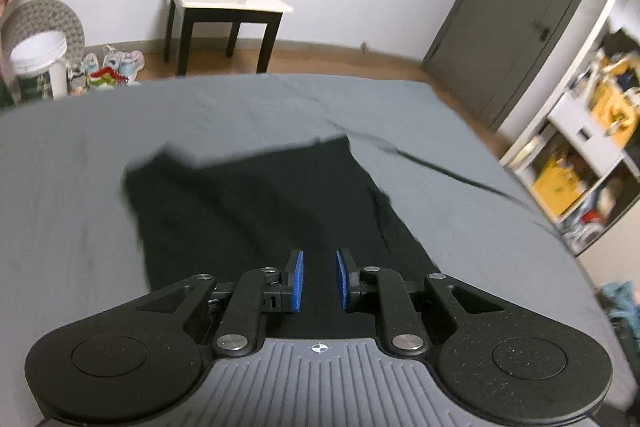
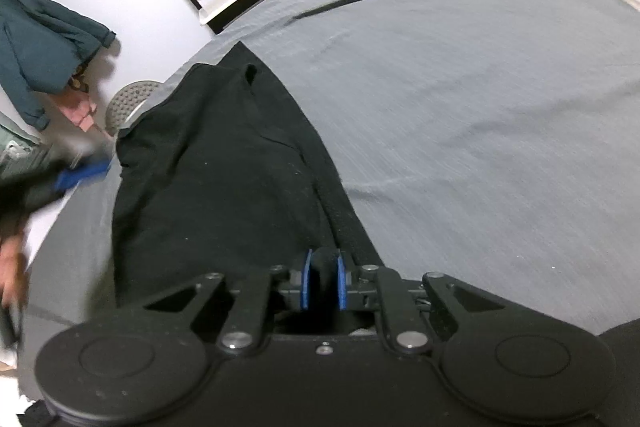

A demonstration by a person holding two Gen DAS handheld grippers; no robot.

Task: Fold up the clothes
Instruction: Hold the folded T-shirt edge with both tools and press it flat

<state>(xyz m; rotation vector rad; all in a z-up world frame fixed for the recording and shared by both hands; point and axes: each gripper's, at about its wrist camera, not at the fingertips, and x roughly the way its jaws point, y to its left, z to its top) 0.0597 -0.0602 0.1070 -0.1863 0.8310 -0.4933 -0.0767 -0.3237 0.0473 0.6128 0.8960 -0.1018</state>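
A black garment [image 2: 208, 163] is spread mid-frame on the grey bed [image 2: 460, 87]. Its near edge is pinched by the right gripper [image 2: 323, 279]; the left gripper [image 1: 319, 281] is held spread, empty. Soft, limp cloth is judged best gripped at edges.

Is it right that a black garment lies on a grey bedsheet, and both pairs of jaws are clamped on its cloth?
Not quite. The black garment does lie on the grey bedsheet, but only the right gripper pinches its cloth, as the right wrist view shows. The left wrist view shows the left gripper with jaws apart, gripping nothing.
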